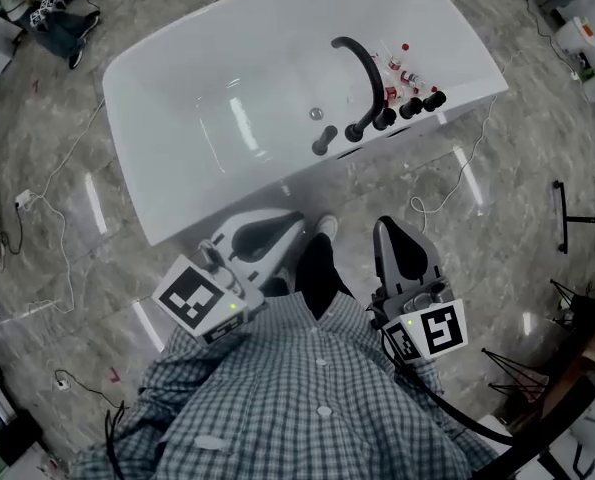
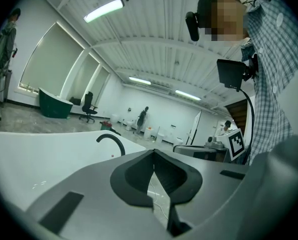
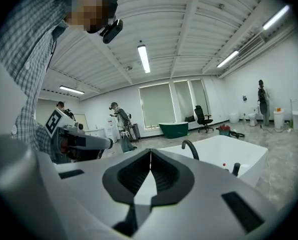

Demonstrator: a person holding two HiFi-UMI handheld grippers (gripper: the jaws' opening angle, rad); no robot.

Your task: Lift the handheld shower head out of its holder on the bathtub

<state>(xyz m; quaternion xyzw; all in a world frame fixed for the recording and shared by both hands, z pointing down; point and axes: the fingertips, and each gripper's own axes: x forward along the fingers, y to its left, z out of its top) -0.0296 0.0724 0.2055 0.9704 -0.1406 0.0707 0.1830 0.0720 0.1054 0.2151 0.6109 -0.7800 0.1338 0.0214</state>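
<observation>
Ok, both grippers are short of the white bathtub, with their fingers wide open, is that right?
Not quite. The left gripper and right gripper are short of the white bathtub, but their fingers are closed together with nothing between them, as the left gripper view and right gripper view show.

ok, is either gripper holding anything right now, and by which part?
Nothing is held. The left gripper and right gripper both have their jaws shut on nothing, short of the bathtub.
</observation>
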